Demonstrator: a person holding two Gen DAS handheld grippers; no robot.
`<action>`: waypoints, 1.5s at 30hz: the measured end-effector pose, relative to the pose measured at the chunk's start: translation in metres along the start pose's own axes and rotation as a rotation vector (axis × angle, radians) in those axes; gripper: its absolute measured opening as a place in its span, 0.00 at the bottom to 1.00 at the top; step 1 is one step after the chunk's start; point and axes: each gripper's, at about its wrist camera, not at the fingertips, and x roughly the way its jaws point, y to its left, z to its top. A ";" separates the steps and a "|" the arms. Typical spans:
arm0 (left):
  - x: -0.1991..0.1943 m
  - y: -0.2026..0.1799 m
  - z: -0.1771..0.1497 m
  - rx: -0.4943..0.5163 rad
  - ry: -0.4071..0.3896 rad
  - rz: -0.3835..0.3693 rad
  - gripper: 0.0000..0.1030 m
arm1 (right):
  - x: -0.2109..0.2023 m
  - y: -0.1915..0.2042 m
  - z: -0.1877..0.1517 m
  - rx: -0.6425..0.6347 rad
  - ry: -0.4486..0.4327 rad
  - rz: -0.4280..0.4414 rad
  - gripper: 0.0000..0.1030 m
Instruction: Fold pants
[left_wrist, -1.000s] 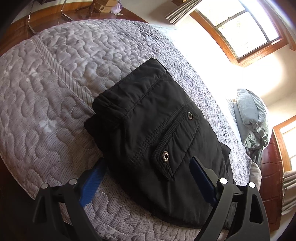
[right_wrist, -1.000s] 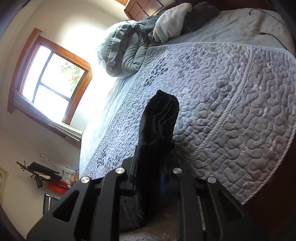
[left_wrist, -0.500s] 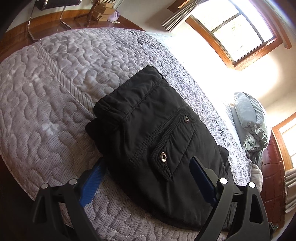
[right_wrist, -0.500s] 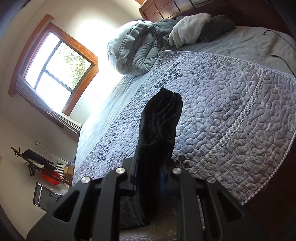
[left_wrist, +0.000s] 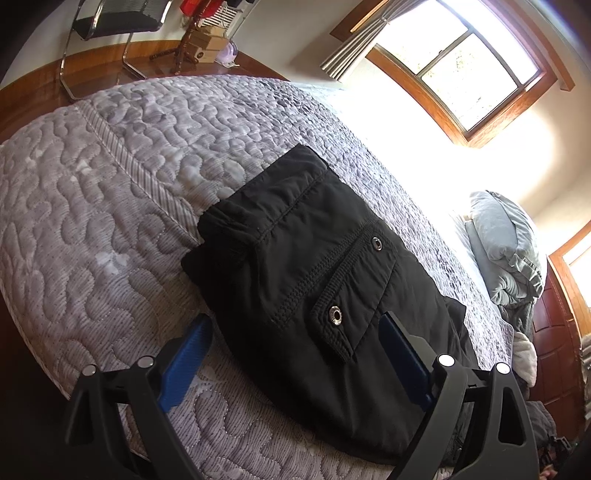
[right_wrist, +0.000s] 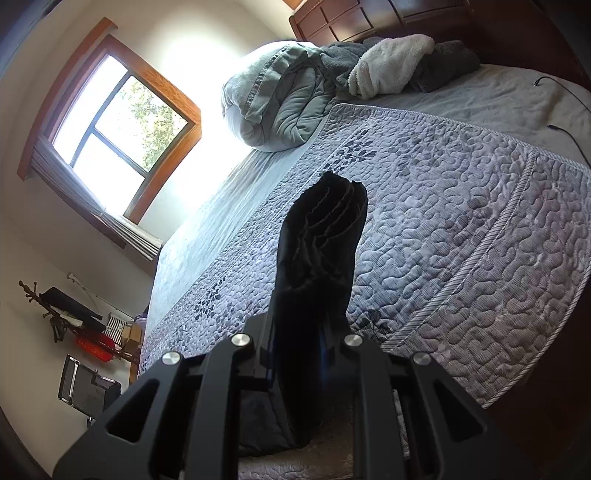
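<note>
— Two grippers are in your hands. What is each one doing?

— Your left gripper (left_wrist: 295, 354) has its blue fingers (left_wrist: 186, 360) spread wide. One finger is over the quilt (left_wrist: 110, 206), the other is over the black pants (left_wrist: 306, 266). It grips nothing.

— And your right gripper (right_wrist: 299, 332)?

— Its jaws sit close together, with a thick edge of the pants (right_wrist: 317, 266) pinched between them. The cloth layers stick out in front like pages of a book.

— Where do the pants lie?

— On the gray quilt on the bed, near its edge, folded into a flat bundle. You can see a pocket flap (left_wrist: 351, 291) on top, with two shiny snaps on it — one snap (left_wrist: 336, 314) near your left gripper.

— What else is on the bed?

— You have a rolled gray comforter (right_wrist: 273, 103) far off, near the window (right_wrist: 118, 118), and a white fuzzy blanket (right_wrist: 391, 62) beside it
</note>
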 end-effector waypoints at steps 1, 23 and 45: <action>0.000 0.000 -0.001 -0.002 0.003 -0.004 0.89 | 0.000 0.002 0.000 -0.005 -0.001 0.000 0.15; 0.000 0.004 -0.005 -0.016 -0.008 -0.039 0.89 | -0.001 0.077 -0.013 -0.172 -0.001 -0.009 0.15; -0.003 0.011 -0.004 -0.029 -0.006 -0.061 0.89 | 0.002 0.167 -0.043 -0.390 0.015 -0.016 0.15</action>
